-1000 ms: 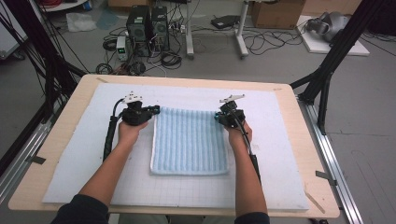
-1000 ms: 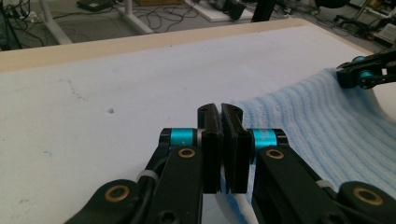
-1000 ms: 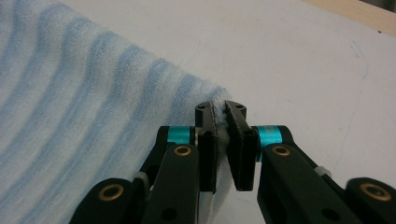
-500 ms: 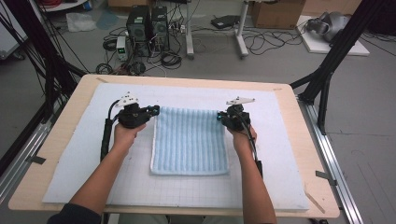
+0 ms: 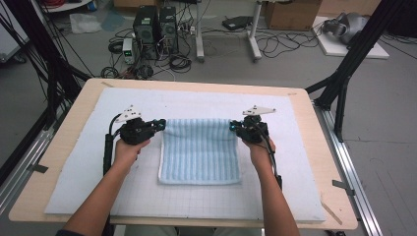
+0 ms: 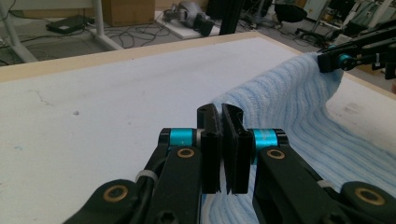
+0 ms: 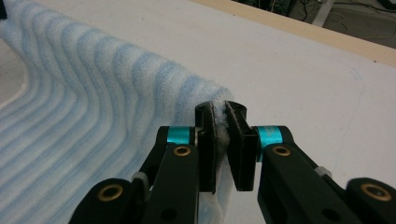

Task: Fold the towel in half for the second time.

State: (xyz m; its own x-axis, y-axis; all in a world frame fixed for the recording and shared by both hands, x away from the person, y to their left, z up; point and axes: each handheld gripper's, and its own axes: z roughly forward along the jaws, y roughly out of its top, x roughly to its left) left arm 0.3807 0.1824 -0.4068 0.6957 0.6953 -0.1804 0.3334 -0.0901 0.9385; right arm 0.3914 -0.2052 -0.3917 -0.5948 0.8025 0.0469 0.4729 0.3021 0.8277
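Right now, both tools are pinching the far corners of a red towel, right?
Not quite. The towel is light blue with stripes, not red, as the high view shows. The left tool and right tool do each pinch a far corner.

Left gripper (image 6: 223, 126) clamped on towel (image 6: 299, 102) corner

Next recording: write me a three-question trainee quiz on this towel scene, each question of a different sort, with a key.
1. True or false: the left gripper is shut on a far corner of the blue towel.
2. What does the right gripper hold? A) a cable B) the towel's other far corner C) nothing
3. Fill in: the towel's near edge rests on the white ____ that covers the table.

Key: 1 true; 2 B; 3 mat.
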